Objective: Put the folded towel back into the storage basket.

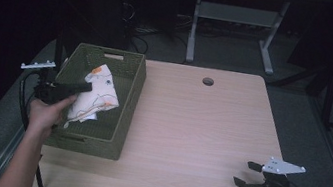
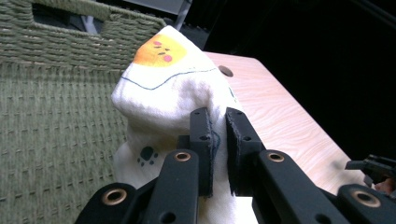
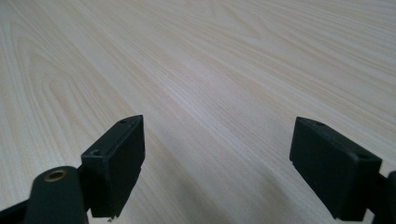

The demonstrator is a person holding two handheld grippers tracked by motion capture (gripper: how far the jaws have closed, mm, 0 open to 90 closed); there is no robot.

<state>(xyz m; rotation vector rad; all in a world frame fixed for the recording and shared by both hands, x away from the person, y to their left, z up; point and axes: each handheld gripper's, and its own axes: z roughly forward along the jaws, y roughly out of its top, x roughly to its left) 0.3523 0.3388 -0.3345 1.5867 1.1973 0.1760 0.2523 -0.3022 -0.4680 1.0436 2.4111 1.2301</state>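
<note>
White printed cloth [image 2: 163,88] hangs pinched in the left gripper [image 2: 218,140] over the woven green basket [image 1: 131,98], seemingly mid-transfer. The right gripper [image 3: 217,163] waits wide open, empty, above the bare table [image 3: 210,70]

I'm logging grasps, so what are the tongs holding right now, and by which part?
The left tongs pinch a fold of the white printed cloth over the green basket. The right tongs are open, holding nothing.

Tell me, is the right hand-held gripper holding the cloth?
No, the right hand-held gripper is open over the bare table; the left hand-held gripper pinches the cloth.
</note>
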